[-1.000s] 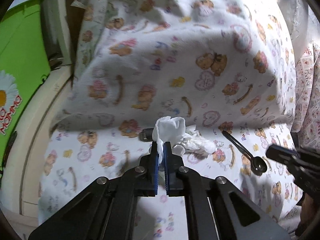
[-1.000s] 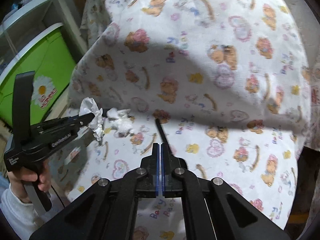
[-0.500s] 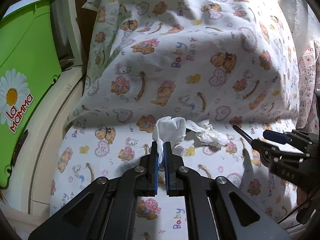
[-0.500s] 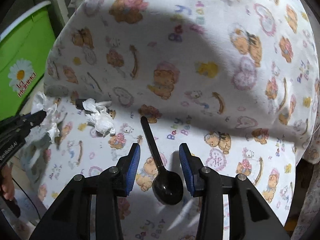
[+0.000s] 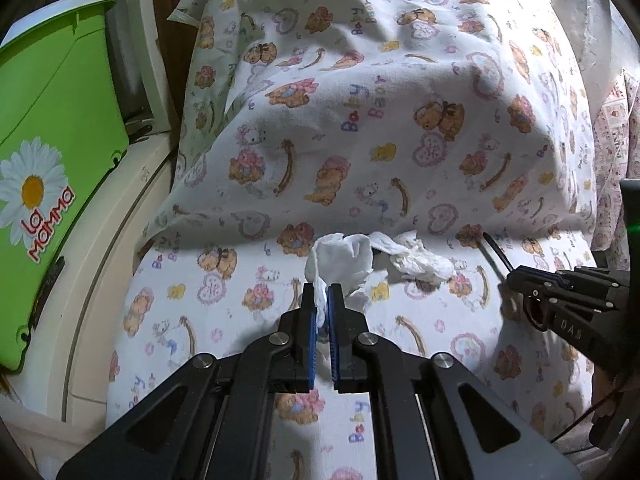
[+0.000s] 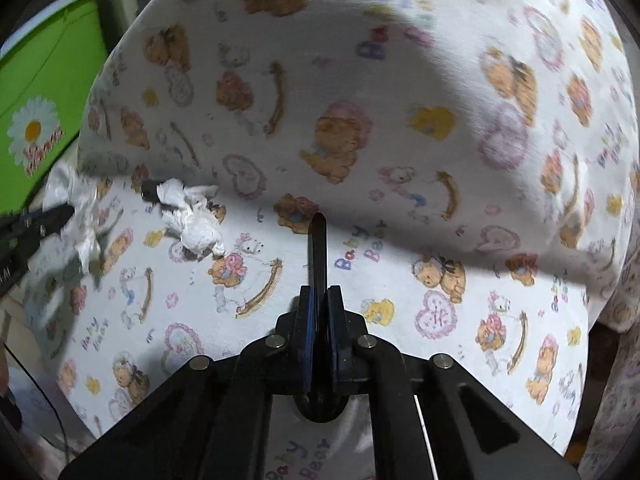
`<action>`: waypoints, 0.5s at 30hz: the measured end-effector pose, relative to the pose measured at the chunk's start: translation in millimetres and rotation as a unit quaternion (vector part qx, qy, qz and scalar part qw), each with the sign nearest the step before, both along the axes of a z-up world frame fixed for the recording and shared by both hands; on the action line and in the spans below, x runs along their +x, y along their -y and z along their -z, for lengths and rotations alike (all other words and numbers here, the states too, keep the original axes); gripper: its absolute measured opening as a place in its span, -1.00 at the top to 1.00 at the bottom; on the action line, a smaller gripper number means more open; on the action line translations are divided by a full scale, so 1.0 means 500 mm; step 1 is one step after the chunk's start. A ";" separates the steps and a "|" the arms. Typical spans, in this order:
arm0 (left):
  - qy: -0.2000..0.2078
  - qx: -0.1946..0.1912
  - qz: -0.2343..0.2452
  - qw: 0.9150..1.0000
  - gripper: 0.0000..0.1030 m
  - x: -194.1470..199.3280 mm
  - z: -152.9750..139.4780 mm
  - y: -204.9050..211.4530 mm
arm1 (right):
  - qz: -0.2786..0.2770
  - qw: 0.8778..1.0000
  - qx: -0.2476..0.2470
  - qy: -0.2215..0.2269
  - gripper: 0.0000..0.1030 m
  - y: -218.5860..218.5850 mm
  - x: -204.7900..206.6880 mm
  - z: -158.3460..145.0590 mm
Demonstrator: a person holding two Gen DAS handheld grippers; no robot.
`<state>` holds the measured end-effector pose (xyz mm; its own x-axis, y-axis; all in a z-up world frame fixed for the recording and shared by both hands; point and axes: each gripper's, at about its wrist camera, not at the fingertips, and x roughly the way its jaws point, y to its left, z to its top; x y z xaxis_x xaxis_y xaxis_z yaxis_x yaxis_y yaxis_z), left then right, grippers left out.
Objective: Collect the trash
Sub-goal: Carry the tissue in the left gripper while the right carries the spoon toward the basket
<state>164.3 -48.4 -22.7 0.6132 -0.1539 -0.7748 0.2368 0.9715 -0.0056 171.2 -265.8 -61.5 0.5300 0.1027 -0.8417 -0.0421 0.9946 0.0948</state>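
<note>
Bear-print bedsheet [image 6: 400, 152] is carrying the mess — the left gripper [image 5: 322, 304] is clenching a tissue [image 5: 340, 258], the right gripper [image 6: 320, 300], jaws just closing, is pinching a black spoon [image 6: 319, 248]. Its thin handle could be slipping sideways; another tissue wad [image 6: 192, 220] is lying nearby.

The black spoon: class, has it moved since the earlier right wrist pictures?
Yes. The black spoon lay flat on the bear-print sheet; the right gripper, jaws just closing, now clamps its handle.
</note>
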 end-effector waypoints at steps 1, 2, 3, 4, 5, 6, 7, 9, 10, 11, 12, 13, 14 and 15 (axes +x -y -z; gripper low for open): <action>-0.001 -0.004 -0.001 1.000 0.91 -0.008 -0.002 -0.004 | 0.003 1.000 0.015 0.000 0.86 0.003 -0.005 -0.004; -0.003 -0.009 -0.003 1.000 0.91 -0.017 -0.003 -0.008 | 0.005 1.000 0.021 0.001 0.86 0.014 -0.010 -0.012; -0.006 -0.014 -0.005 1.000 0.90 -0.025 -0.003 -0.013 | 0.007 1.000 0.030 0.003 0.86 0.015 -0.017 -0.016; -0.010 -0.018 -0.007 1.000 0.91 -0.035 -0.004 -0.016 | 0.007 0.999 0.034 0.004 0.86 0.019 -0.027 -0.022; -0.012 -0.021 -0.008 1.000 0.91 -0.043 -0.004 -0.018 | 0.007 0.999 0.037 0.006 0.86 0.019 -0.035 -0.025; -0.014 -0.023 -0.009 1.000 0.90 -0.052 -0.005 -0.020 | 0.007 0.999 0.041 0.010 0.86 0.005 -0.048 -0.028; -0.013 -0.025 -0.011 1.000 0.90 -0.063 -0.006 -0.021 | 0.006 0.999 0.044 0.012 0.86 0.002 -0.055 -0.031; -0.013 -0.027 -0.010 1.000 0.90 -0.084 -0.004 -0.020 | 0.004 0.998 0.054 0.017 0.86 -0.009 -0.079 -0.036; -0.012 -0.025 -0.010 1.000 0.90 -0.099 -0.001 -0.019 | 0.002 0.998 0.063 0.020 0.86 -0.011 -0.091 -0.042; -0.006 -0.017 -0.013 1.000 0.90 -0.118 0.005 -0.017 | 0.001 0.997 0.070 0.022 0.86 -0.015 -0.100 -0.046; 0.001 -0.005 -0.012 1.000 0.90 -0.139 0.012 -0.012 | -0.002 0.997 0.076 0.025 0.86 -0.019 -0.116 -0.052; 0.003 0.006 -0.007 1.000 0.90 -0.161 0.022 -0.007 | -0.006 0.997 0.077 0.029 0.86 -0.028 -0.130 -0.063; 0.001 0.009 -0.004 1.000 0.90 -0.181 0.030 -0.004 | -0.010 0.996 0.077 0.033 0.86 -0.035 -0.142 -0.073; -0.001 0.006 -0.003 1.000 0.90 -0.197 0.034 -0.004 | -0.014 0.996 0.079 0.039 0.86 -0.041 -0.165 -0.079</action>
<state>65.7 -46.6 -39.8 0.6119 -0.1411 -0.7782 0.2317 0.9728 0.0059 88.6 -245.3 -22.0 0.5887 0.2469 -0.7697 -0.0837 0.9657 0.2458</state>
